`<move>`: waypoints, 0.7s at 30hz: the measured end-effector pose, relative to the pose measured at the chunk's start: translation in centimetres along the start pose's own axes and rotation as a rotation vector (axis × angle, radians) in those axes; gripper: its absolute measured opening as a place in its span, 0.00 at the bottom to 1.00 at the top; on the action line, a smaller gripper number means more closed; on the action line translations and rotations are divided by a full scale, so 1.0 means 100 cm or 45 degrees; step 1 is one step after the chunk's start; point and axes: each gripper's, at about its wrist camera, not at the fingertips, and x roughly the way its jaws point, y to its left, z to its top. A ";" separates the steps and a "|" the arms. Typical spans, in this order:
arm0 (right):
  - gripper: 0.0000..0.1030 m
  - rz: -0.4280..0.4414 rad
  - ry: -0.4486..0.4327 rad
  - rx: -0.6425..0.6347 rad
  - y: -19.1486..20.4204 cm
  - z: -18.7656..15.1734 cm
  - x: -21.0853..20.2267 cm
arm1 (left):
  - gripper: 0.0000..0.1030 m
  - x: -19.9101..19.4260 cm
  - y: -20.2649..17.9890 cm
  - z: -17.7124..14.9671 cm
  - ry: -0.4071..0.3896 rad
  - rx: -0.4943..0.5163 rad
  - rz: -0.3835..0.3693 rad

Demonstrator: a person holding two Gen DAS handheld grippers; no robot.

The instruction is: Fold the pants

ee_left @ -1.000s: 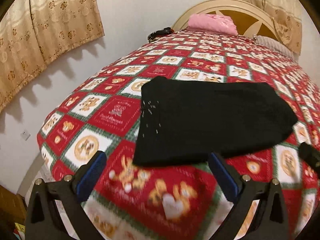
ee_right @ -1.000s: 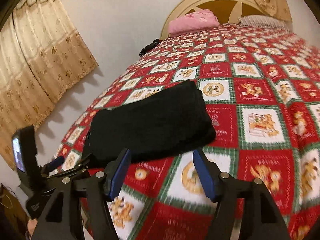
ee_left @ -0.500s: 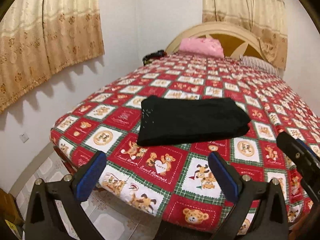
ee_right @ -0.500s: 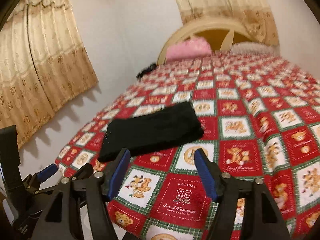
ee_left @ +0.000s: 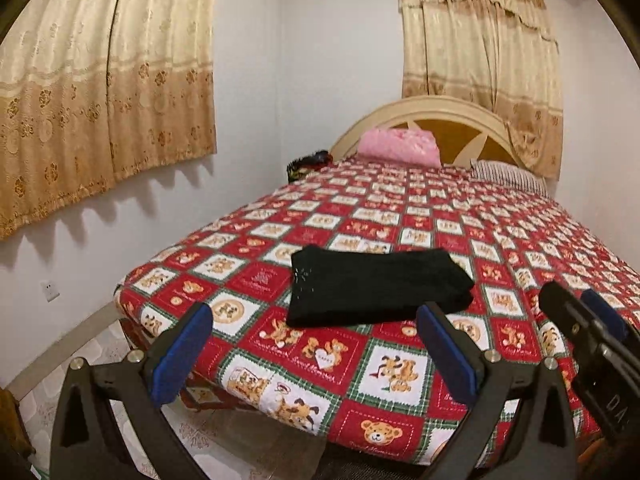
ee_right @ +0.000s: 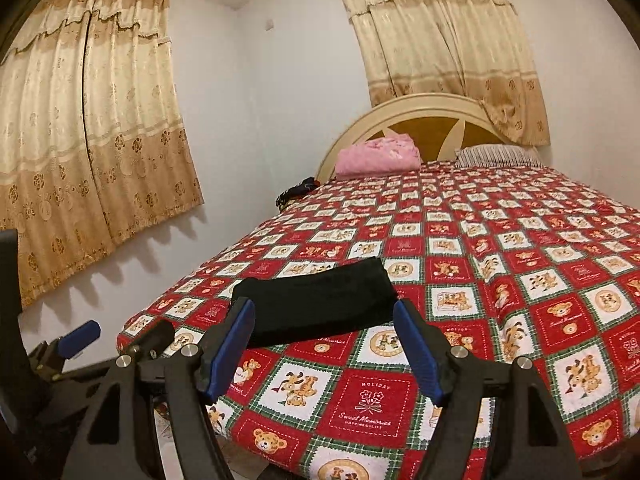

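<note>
Lying ahead of both tongs: bed (ee_left: pixel 500 240) under a red check cover, broad flat surface, evidently chosen as folding support. Resting on it, near its foot corner and beyond both sets of tips: black pants (ee_left: pixel 376 292), a compact squared rectangle, edges roughly aligned, nothing pinning it. Judged fully folded and left flat to keep shape. Pulled clear of cloth, apart from it, over bed edge: left gripper (ee_left: pixel 316 356), jaws wide, nothing between. Same for right gripper (ee_right: pixel 324 352), jaws spread and empty, pants seen past its pads (ee_right: pixel 416 356). No contact either side; release judged complete.
</note>
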 end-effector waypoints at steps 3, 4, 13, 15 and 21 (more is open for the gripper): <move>0.71 -0.004 -0.018 0.000 0.000 0.001 -0.005 | 1.00 -0.005 -0.003 0.000 -0.022 0.015 -0.009; 0.71 -0.005 -0.023 0.005 -0.002 0.002 -0.006 | 1.00 -0.007 -0.005 -0.001 -0.026 0.025 -0.010; 0.71 0.003 -0.032 0.017 -0.005 0.004 -0.010 | 1.00 -0.011 -0.014 -0.002 -0.038 0.072 -0.002; 0.71 0.003 -0.035 0.014 -0.005 0.005 -0.010 | 1.00 -0.011 -0.014 -0.002 -0.032 0.072 0.001; 0.71 -0.004 -0.040 0.022 -0.005 0.003 -0.012 | 1.00 -0.013 -0.015 -0.002 -0.028 0.071 -0.002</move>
